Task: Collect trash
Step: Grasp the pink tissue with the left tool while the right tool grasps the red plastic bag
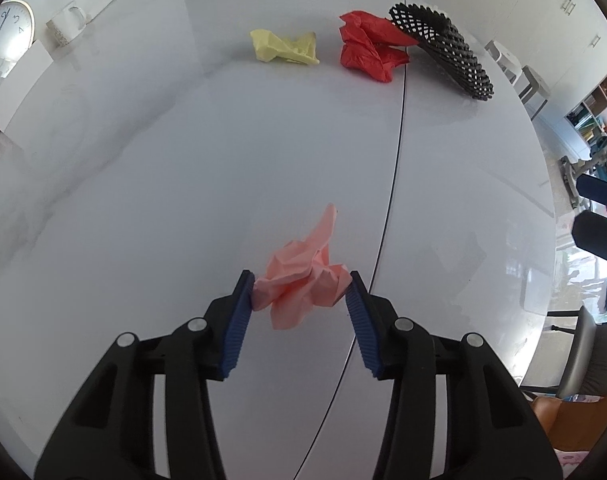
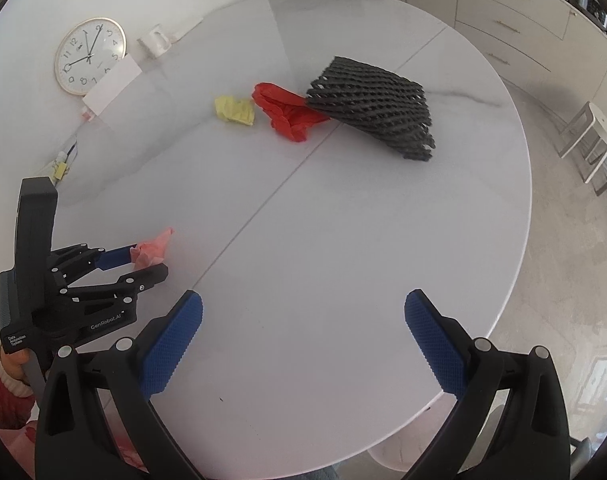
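A crumpled pink paper [image 1: 299,284] lies on the white round table [image 1: 183,184] between the blue pads of my left gripper [image 1: 301,286]; both pads touch its sides, with the jaws still fairly wide. It also shows in the right wrist view [image 2: 151,250], with the left gripper [image 2: 147,258] around it. A crumpled yellow paper [image 1: 285,48] [image 2: 235,110] and a crumpled red paper [image 1: 369,46] [image 2: 287,112] lie at the far side. The red one touches a black mesh basket [image 1: 443,46] [image 2: 375,108] tipped on its side. My right gripper [image 2: 303,320] is open and empty above the near table edge.
A round wall clock [image 2: 89,56], a white card [image 2: 111,86] and a white mug [image 2: 155,40] stand at the table's far left. A seam [image 1: 391,184] runs across the table. Cabinets [image 2: 511,28] and stools [image 2: 595,136] stand beyond the table on the right.
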Demonstrator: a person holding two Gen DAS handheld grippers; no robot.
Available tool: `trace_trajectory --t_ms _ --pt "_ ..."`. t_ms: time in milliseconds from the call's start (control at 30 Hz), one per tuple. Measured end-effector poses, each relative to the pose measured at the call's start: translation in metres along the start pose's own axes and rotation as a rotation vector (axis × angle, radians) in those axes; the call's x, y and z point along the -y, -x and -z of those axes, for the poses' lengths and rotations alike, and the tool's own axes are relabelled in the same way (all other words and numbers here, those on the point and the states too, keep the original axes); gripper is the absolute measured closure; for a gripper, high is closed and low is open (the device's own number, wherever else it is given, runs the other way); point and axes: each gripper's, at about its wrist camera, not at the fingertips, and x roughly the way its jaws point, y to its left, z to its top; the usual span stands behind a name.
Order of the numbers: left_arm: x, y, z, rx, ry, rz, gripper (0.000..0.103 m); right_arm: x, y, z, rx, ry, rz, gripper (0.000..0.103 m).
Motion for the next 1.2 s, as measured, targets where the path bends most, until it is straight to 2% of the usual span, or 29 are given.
trace_trajectory --t_ms 133,300,433,667,833,1000,1033,1100,1167,1200 --pt "-0.01 0.014 -0.002 0.021 0.035 0.011 0.057 -0.018 -0.011 -0.028 0.025 0.071 -0.069 0.003" --pt "-0.016 0.022 -0.005 0.038 0.056 0.016 0.057 -0.031 -0.046 -0.062 0.0 0.145 -0.142 0.003" --pt "-0.02 0.025 -0.012 0.047 0.076 0.022 0.057 -0.027 -0.077 -0.084 -0.03 0.16 -0.087 0.003" --pt "-0.029 0.024 -0.024 0.05 0.106 0.016 0.056 -0.011 -0.104 -0.121 -0.02 0.185 0.003 0.003" --pt "-0.033 0.02 -0.036 0.049 0.124 0.016 0.056 -0.016 -0.12 -0.144 -0.004 0.261 0.025 0.003" --pt "-0.034 0.02 -0.044 0.055 0.131 0.021 0.056 -0.021 -0.129 -0.153 -0.003 0.332 0.019 0.004" --pt "-0.034 0.019 -0.045 0.056 0.133 0.021 0.056 -0.023 -0.131 -0.154 -0.004 0.345 0.025 0.008" --pt "-0.033 0.019 -0.046 0.056 0.132 0.023 0.056 -0.027 -0.134 -0.155 -0.026 0.368 0.019 0.031" --pt "-0.032 0.02 -0.046 0.056 0.133 0.028 0.056 -0.029 -0.138 -0.154 -0.06 0.367 0.013 0.048" --pt "-0.031 0.021 -0.045 0.055 0.131 0.029 0.056 -0.029 -0.137 -0.154 -0.064 0.362 0.011 0.05"
